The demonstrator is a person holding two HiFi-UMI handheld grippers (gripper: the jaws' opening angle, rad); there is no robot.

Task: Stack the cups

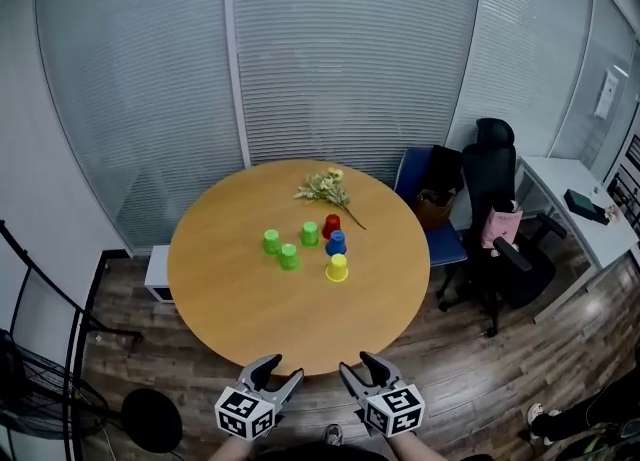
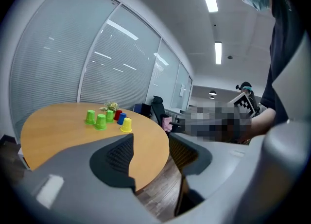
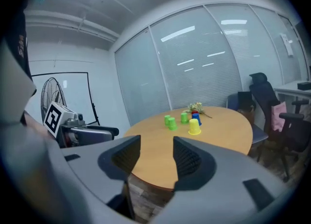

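No cups are stacked yet. My left hand-held gripper (image 1: 283, 369) and right hand-held gripper (image 1: 357, 364) are open and empty. Next I reach for the cups (image 1: 310, 234) far ahead.

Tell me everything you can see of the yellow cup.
The yellow cup is a plain cup, plastic by its look, standing upside down, wide rim on the round wooden table. It is the cup nearest the person, just in front of the blue cup; whether they touch is unclear. Nothing is stacked on it.
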